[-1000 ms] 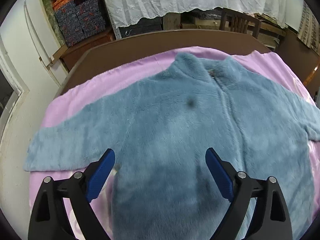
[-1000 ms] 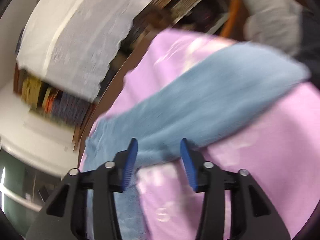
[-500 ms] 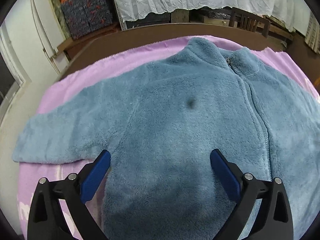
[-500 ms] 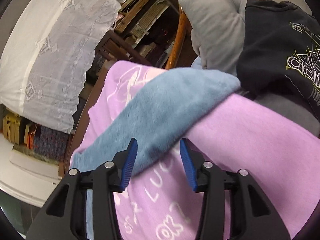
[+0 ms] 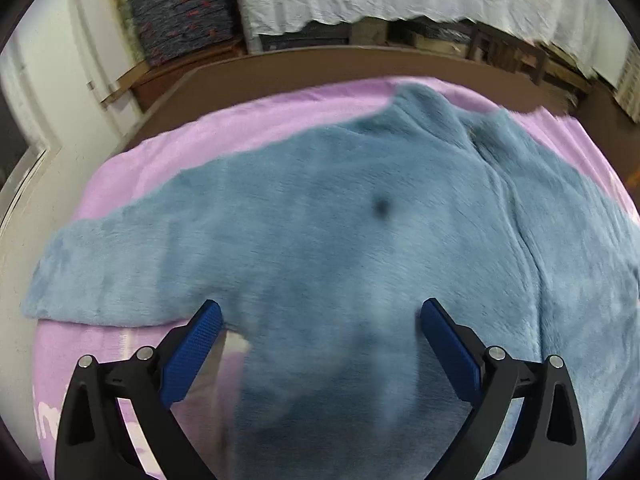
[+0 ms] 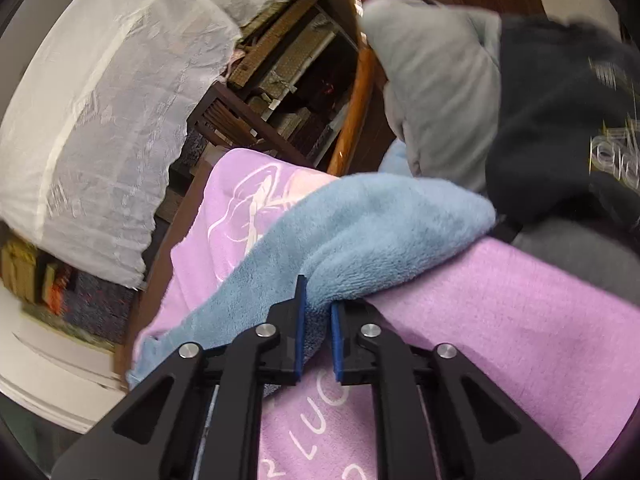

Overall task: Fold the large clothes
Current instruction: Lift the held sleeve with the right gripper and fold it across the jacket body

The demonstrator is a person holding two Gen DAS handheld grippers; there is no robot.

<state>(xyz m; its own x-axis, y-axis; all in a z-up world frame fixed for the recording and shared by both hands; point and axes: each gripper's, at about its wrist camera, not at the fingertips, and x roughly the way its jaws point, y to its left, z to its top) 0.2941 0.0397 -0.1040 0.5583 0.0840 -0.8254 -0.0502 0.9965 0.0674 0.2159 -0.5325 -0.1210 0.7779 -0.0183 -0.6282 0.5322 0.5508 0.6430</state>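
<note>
Item: blue fleece jacket (image 5: 340, 240), large, zip front. It lay flat and face up on a pink blanket (image 5: 248, 120) covering the brown surface (image 5: 280, 72), sleeves out to either side, presumably spread so for folding.

Right tongs (image 6: 317, 312): jaws closing on the lower edge of one sleeve (image 6: 360, 224), fleece between the pads, likely to lift that sleeve across the body. They pointed moderately downward along the blanket.

Left tongs (image 5: 320, 320): spread to their widest, holding nothing, hovering over the jacket's lower body near the armpit, pitched steeply downward; probably ready to pin or gather cloth.

Adjacent: grey and dark garments (image 6: 500, 80) piled beyond the sleeve end.
</note>
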